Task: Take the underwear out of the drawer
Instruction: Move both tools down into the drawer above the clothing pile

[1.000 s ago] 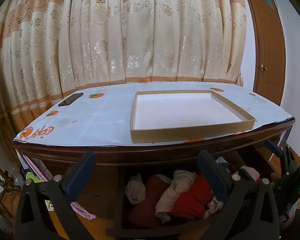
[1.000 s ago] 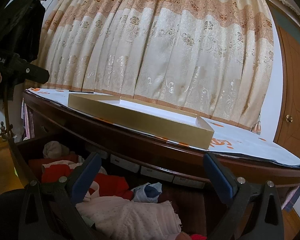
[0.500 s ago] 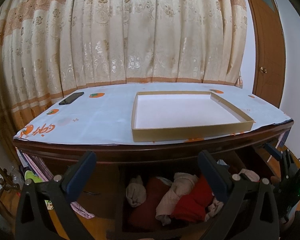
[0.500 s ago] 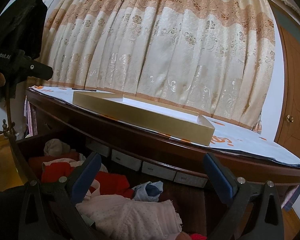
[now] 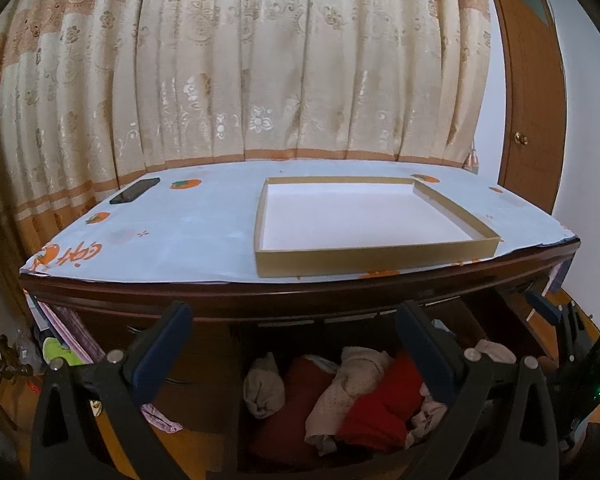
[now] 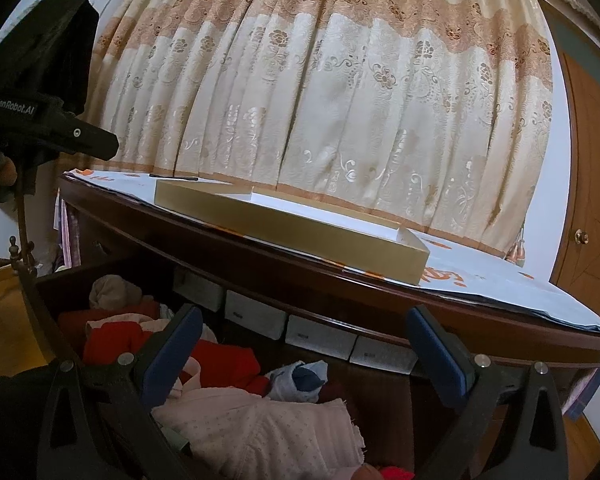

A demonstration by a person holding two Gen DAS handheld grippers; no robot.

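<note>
Underwear [image 6: 260,428] just beneath spread right claw [image 6: 304,344]

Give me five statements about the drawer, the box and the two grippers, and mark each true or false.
1. The drawer is open and holds clothes. True.
2. The box on the table is full of clothes. False: its white inside is bare.
3. The left gripper is open and holds nothing. True.
4. The right gripper is shut on a red garment. False: its jaws are wide apart, and the red garment lies loose in the drawer below.
5. A phone lies inside the box. False: it lies on the tablecloth, at the far left corner, apart from the box.
</note>
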